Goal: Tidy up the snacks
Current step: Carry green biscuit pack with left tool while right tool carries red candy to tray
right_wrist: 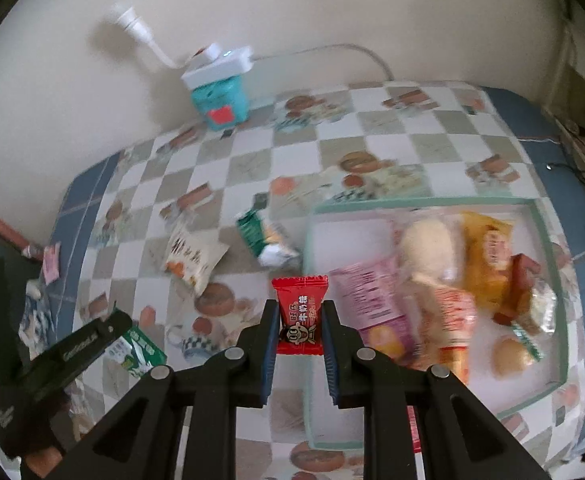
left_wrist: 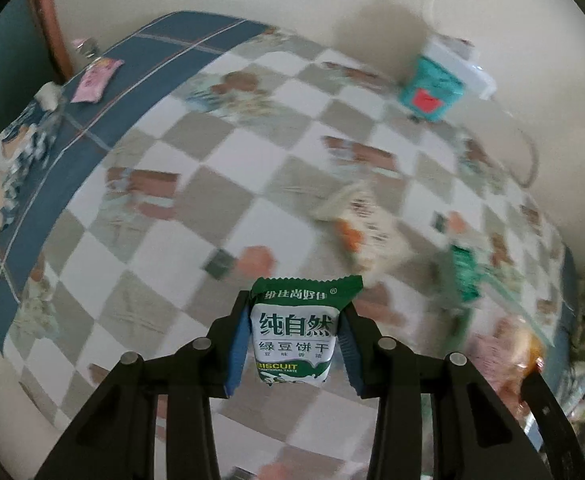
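My left gripper [left_wrist: 294,316] is shut on a green and white biscuit packet [left_wrist: 294,332], held above the checked tablecloth [left_wrist: 196,200]. My right gripper [right_wrist: 301,320] is shut on a small red candy packet [right_wrist: 299,312], held over the left edge of a clear tray with a green rim [right_wrist: 548,248]. The tray holds several snack packs, among them a yellow bag [right_wrist: 486,256] and a pink pack [right_wrist: 372,300]. On the cloth left of the tray lie a green packet [right_wrist: 262,238] and a white packet [right_wrist: 192,258]. The left gripper [right_wrist: 110,334] with its biscuit packet [right_wrist: 140,352] shows at the lower left of the right wrist view.
A teal box [right_wrist: 222,102] with a white device on top stands against the back wall, with a white cable running off it. A pink packet [left_wrist: 94,80] lies on the blue border of the cloth at far left. The table's right edge drops off beyond the tray.
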`<state>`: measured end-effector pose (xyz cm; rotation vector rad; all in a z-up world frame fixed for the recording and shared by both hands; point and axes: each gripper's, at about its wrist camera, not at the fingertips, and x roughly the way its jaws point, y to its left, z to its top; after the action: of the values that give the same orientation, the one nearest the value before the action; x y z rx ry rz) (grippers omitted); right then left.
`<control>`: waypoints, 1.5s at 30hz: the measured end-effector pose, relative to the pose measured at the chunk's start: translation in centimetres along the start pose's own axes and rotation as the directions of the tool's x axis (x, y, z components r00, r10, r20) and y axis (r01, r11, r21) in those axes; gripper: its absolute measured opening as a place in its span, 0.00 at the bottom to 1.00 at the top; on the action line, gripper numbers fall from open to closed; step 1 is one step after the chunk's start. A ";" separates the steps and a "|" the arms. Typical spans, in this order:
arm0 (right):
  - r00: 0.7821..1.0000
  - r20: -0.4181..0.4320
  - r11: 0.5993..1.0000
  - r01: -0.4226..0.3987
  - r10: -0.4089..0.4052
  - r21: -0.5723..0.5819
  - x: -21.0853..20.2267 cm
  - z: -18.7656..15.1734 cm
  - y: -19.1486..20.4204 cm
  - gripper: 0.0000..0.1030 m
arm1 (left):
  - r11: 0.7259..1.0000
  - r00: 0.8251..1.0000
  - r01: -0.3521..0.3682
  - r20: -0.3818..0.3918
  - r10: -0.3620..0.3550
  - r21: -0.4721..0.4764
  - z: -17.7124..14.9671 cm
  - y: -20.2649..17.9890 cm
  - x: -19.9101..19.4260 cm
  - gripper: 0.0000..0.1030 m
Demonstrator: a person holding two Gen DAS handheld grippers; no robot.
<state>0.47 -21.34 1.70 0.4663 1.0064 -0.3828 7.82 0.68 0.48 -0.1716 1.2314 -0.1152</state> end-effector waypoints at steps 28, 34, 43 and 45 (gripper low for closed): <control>0.995 0.021 0.921 0.080 -0.095 0.382 -3.3 0.6 -18.8 0.21 | 0.912 0.990 0.134 -0.098 -0.104 0.389 -6.2 -17.3 1.9 0.41; 0.995 -0.031 0.935 0.097 -0.093 0.342 -1.9 0.4 -17.8 0.23 | 0.908 0.987 0.130 -0.139 -0.080 0.398 -6.8 -17.6 3.3 0.41; 0.986 -0.112 0.943 0.155 -0.127 0.294 0.1 0.1 -16.5 0.25 | 0.914 0.980 0.126 -0.192 -0.054 0.386 -6.9 -17.5 5.4 0.43; 0.983 -0.121 0.944 0.170 -0.141 0.284 0.3 0.1 -16.3 0.29 | 0.915 0.980 0.126 -0.194 -0.053 0.383 -6.9 -17.4 5.4 0.46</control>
<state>-7.65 -35.07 -1.73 0.6810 1.0915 -0.6625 3.21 -17.87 -3.42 0.1379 1.3546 -0.4647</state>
